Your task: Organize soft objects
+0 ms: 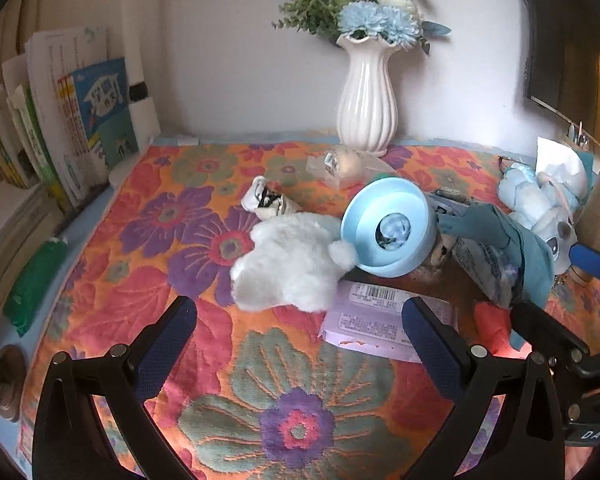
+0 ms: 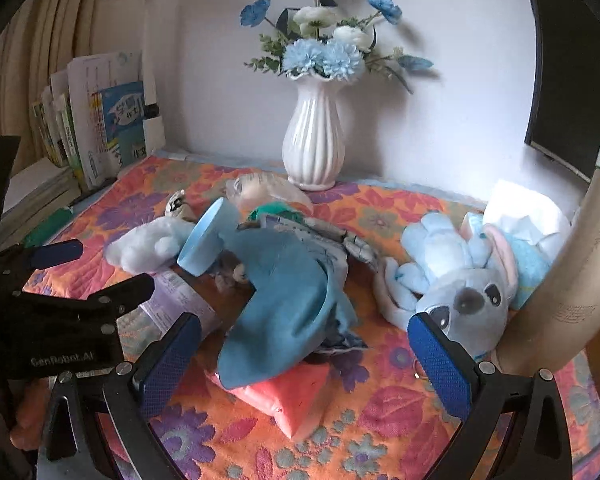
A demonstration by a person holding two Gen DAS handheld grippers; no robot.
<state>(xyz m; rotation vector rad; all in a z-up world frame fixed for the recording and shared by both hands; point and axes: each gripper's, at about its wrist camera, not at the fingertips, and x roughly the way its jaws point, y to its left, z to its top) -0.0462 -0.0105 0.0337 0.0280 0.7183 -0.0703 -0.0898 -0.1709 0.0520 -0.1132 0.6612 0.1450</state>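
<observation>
Floral cloth (image 1: 204, 208) in orange, purple and teal covers the worktop, which meets a pale wall; a white ribbed vase (image 1: 366, 96) of blue and white flowers stands at the back, and upright books (image 1: 96, 120) line the left edge. At centre lies a white fluffy plush (image 1: 288, 264), touching a tilted light-blue bowl (image 1: 388, 232). Just right of the bowl, a teal cloth (image 2: 284, 304) drapes over printed fabric and rests on a pink packet (image 2: 288, 396). A lilac packet (image 1: 376, 320) with a barcode lies in front of the bowl. A blue-and-white plush animal (image 2: 456, 280) lies at the right, beside white tissue (image 2: 520, 208). The left hand-held gripper (image 1: 300, 344) hovers before the white plush, fingers apart and empty. The right hand-held gripper (image 2: 300, 364) is likewise spread, the teal cloth and pink packet between its blue pads (image 2: 440, 356), which appear not to touch them.
</observation>
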